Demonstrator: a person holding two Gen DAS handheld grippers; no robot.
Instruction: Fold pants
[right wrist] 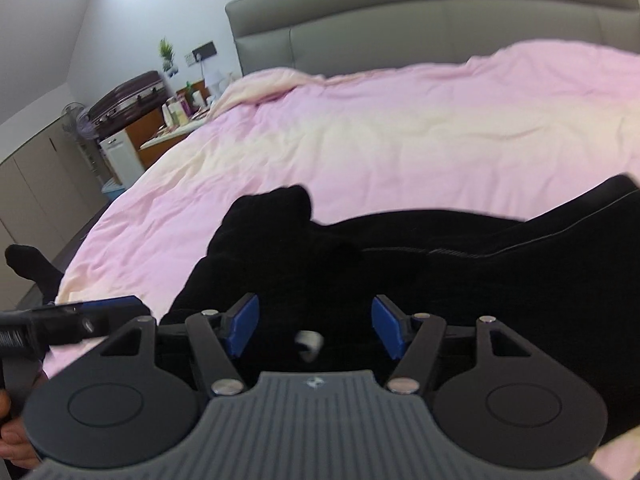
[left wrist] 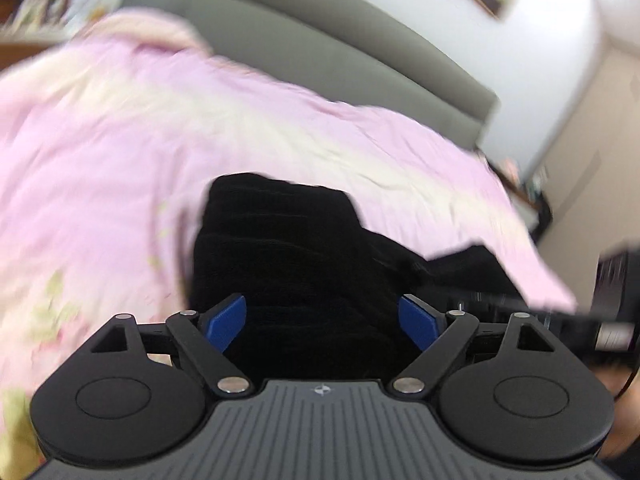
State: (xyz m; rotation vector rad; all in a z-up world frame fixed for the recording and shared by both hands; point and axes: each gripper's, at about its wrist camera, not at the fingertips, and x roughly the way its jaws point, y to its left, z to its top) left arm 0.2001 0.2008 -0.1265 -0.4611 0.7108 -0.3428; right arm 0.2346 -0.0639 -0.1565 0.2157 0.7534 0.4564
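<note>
We have the pants [right wrist: 360, 264] lying on the bed [right wrist: 400, 128], near its front edge and well short of the headboard [right wrist: 440, 20]. They are black and already bunched into a thick heap, with one part running off toward the right edge of the right wrist view. A small white tag [right wrist: 309, 342] shows on the cloth just ahead of our right gripper [right wrist: 314, 326].

Both tongs stand wide apart and hold nothing. The right gripper hovers low over the near part of the heap, its blue pads [right wrist: 242, 328] on either side of the tag. The left gripper [left wrist: 322, 322] also points at the dark cloth, just beside the right one, whose body [left wrist: 560, 308] we see at the right of the left wrist view. That view is smeared, so whether the pads touch the fabric we cannot tell.

We judge that we are between folds: the garment looks partly gathered but not squared, and no edge is in hand. The next move, as we see it, calls for picking a clear edge or corner of the heap, closing each gripper on a single layer set, and lifting together so the fold lands flat instead of dragging the pink cover.
</note>
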